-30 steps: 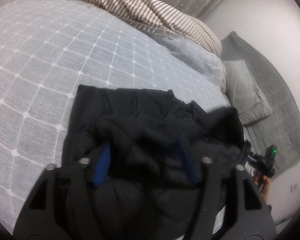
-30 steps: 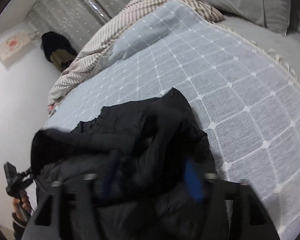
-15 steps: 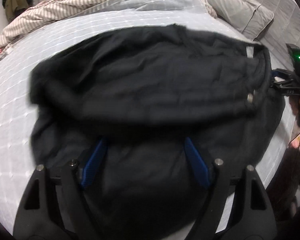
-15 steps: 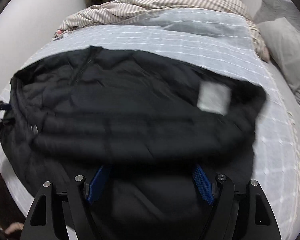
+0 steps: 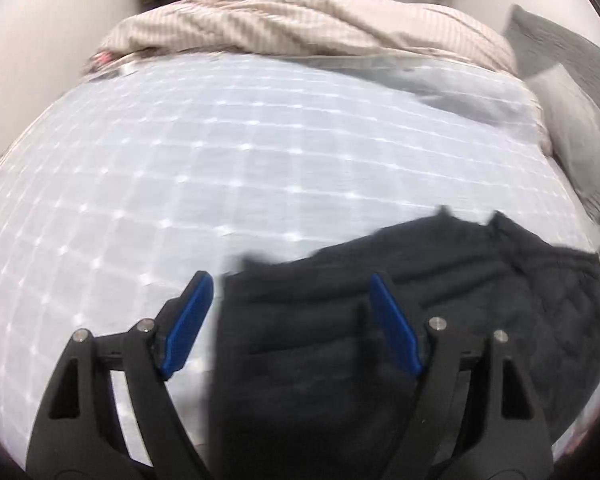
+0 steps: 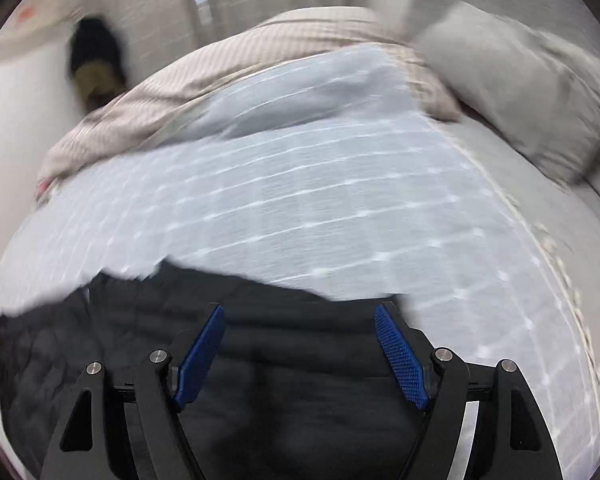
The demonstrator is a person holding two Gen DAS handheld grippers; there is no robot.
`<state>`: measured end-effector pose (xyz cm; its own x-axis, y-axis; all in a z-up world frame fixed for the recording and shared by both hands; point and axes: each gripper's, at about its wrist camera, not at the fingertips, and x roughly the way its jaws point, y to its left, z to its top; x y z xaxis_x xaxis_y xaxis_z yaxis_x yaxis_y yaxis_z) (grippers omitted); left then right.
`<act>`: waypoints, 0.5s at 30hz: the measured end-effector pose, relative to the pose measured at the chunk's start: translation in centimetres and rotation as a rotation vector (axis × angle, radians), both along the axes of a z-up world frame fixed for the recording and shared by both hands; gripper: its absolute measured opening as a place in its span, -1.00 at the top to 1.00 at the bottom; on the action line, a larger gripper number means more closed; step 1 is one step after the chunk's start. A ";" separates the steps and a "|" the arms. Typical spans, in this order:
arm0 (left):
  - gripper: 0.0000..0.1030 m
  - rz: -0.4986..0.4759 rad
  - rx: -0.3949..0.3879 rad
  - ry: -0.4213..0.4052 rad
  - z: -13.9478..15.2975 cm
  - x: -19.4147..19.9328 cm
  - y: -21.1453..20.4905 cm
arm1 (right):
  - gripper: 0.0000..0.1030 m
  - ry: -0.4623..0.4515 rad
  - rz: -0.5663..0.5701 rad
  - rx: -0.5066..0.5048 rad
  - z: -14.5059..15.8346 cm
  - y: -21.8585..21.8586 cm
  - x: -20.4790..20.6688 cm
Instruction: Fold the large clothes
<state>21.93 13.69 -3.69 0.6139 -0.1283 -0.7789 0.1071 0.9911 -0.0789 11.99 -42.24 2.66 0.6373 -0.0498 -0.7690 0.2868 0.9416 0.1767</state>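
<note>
A black quilted jacket [image 5: 460, 300] lies folded on the near part of the bed; it also shows in the right wrist view [image 6: 280, 320]. My left gripper [image 5: 290, 284] is open and empty over the jacket's left edge, its blue pads wide apart. My right gripper [image 6: 300, 314] is open and empty above the jacket's right part, near its far edge. Both views are blurred by motion.
The bed has a pale blue-grey gridded cover [image 5: 240, 160]. A striped beige duvet [image 5: 300, 28] is bunched at the far side. Grey pillows [image 6: 520, 92] lie at the right. A dark garment [image 6: 96, 60] hangs on the far wall.
Both grippers have let go of the jacket and drawn back. The jacket, spread wide half a second ago, now lies as a smaller folded pile on the near bed.
</note>
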 end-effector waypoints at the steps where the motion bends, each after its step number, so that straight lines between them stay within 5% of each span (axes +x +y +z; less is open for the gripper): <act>1: -0.56 0.011 -0.027 0.016 0.0 -0.7 1.7 | -0.52 -0.008 -0.016 0.034 -0.1 -1.0 -0.4; 9: -0.53 -0.043 -0.288 0.117 -2.5 -5.1 6.0 | -0.52 0.017 -0.003 0.210 -2.8 -5.0 -5.1; 12: -0.04 -0.085 -0.361 0.126 -2.8 -5.5 5.4 | -0.22 0.031 0.043 0.217 -3.8 -4.1 -5.8; 13: 0.32 -0.099 -0.354 0.124 -2.6 -5.6 4.7 | 0.32 0.025 0.064 0.209 -3.8 -3.6 -5.7; 14: 0.69 -0.096 -0.326 0.114 -2.3 -5.4 4.1 | 0.62 0.022 0.077 0.198 -3.9 -3.0 -5.2; 15: 0.86 -0.096 -0.306 0.091 -1.8 -5.4 3.6 | 0.70 0.011 0.086 0.184 -3.7 -2.4 -4.9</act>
